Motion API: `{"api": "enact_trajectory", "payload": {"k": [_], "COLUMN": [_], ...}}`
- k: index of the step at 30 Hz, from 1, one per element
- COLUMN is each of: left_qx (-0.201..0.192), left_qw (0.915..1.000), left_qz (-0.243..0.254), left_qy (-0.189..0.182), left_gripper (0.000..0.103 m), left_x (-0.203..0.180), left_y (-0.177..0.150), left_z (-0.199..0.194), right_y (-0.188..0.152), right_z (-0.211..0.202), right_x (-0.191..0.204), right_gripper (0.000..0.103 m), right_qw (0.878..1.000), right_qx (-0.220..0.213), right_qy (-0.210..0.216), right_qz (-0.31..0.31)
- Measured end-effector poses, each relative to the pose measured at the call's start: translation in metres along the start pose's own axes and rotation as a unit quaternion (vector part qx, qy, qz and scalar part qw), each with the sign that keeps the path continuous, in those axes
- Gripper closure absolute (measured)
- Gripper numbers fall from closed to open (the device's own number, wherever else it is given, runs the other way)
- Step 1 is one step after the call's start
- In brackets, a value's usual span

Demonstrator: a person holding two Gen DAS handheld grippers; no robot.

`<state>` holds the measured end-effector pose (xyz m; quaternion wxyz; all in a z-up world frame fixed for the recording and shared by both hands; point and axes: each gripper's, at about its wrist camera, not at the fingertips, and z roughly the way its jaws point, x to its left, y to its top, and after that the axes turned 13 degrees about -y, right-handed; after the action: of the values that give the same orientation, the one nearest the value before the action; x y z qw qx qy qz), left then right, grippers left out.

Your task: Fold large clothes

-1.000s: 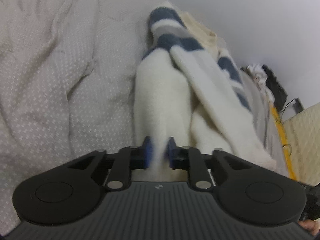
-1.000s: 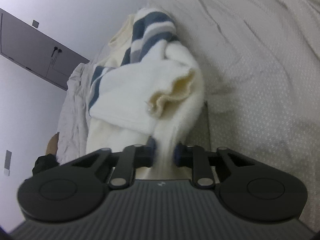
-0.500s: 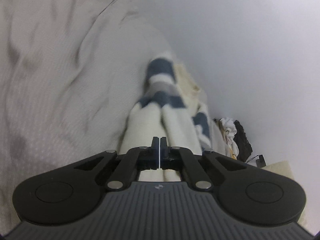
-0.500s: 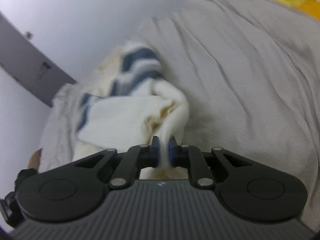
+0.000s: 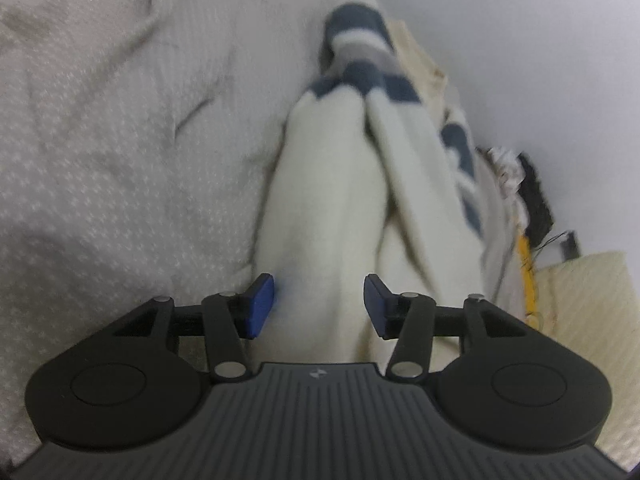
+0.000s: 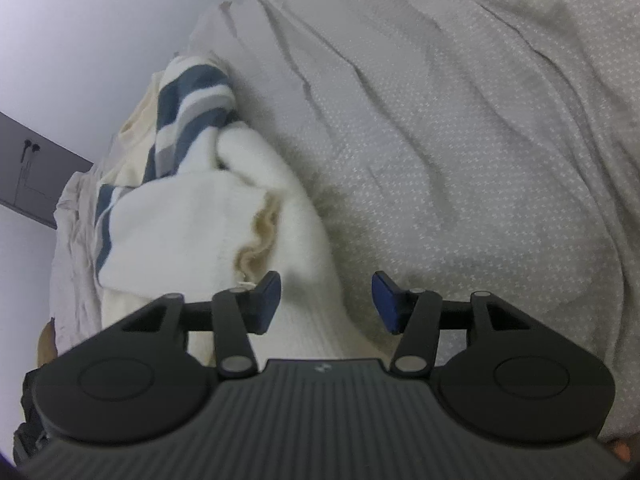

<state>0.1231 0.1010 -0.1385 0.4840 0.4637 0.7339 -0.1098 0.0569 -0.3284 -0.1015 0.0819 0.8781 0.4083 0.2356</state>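
A cream knit sweater (image 5: 332, 216) with blue and grey stripes lies bunched lengthwise on a pale patterned bedsheet (image 5: 100, 168). My left gripper (image 5: 319, 306) is open, its blue pads either side of the sweater's near cream end, not clamping it. In the right wrist view the same sweater (image 6: 192, 216) lies left of centre, striped part far. My right gripper (image 6: 326, 302) is open over the sweater's near edge, left pad above cloth, right pad above the sheet (image 6: 460, 160).
A white wall runs behind the bed. A pile of dark and white items (image 5: 524, 184), a yellow strip (image 5: 528, 272) and a cream quilted surface (image 5: 592, 320) sit at the right in the left wrist view. A grey panel (image 6: 32, 168) is on the far wall.
Both grippers were shut on the sweater's near end half a second ago and have opened wide. The sweater has dropped back onto the sheet.
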Motion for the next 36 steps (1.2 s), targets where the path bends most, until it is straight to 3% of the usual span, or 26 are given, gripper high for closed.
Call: {"api": "enact_trajectory", "payload": {"k": [5, 9, 13, 16, 17, 19, 21, 27, 36], "left_qx": [0.04, 0.054, 0.071, 0.081, 0.076, 0.064, 0.045, -0.058, -0.099], "left_qw": [0.9989, 0.9984, 0.9974, 0.9967, 0.9969, 0.9974, 0.9981, 0.9948, 0.9827], "left_qz": [-0.001, -0.006, -0.006, 0.008, 0.014, 0.028, 0.041, 0.064, 0.07], "left_qy": [0.024, 0.012, 0.001, 0.006, 0.011, 0.015, 0.01, -0.053, -0.14], "left_gripper": [0.044, 0.044, 0.044, 0.049, 0.055, 0.081, 0.085, 0.089, 0.089], "left_x": [0.006, 0.006, 0.005, -0.001, -0.003, -0.007, -0.014, -0.039, -0.087], "left_y": [-0.004, -0.007, -0.013, -0.016, -0.016, -0.016, -0.015, -0.01, -0.009], "left_z": [0.022, 0.027, 0.029, 0.034, 0.035, 0.035, 0.032, -0.016, -0.089], "right_y": [-0.001, -0.004, -0.007, -0.009, -0.01, -0.01, -0.008, -0.003, 0.0], "right_z": [0.024, 0.039, 0.026, 0.026, 0.032, 0.039, 0.038, -0.01, -0.097], "right_x": [0.004, 0.006, 0.011, 0.015, 0.014, 0.01, 0.014, 0.018, 0.02], "right_gripper": [0.05, 0.051, 0.052, 0.065, 0.07, 0.079, 0.084, 0.089, 0.09], "right_qw": [1.0, 0.998, 0.995, 0.997, 0.997, 0.998, 0.998, 0.992, 0.971], "right_qx": [0.008, 0.049, 0.034, 0.028, 0.037, 0.05, 0.043, -0.031, -0.097], "right_qy": [-0.028, 0.024, 0.095, 0.074, 0.061, 0.049, 0.049, 0.123, 0.212], "right_qz": [-0.01, 0.016, 0.009, -0.003, -0.002, 0.007, 0.0, -0.025, -0.059]}}
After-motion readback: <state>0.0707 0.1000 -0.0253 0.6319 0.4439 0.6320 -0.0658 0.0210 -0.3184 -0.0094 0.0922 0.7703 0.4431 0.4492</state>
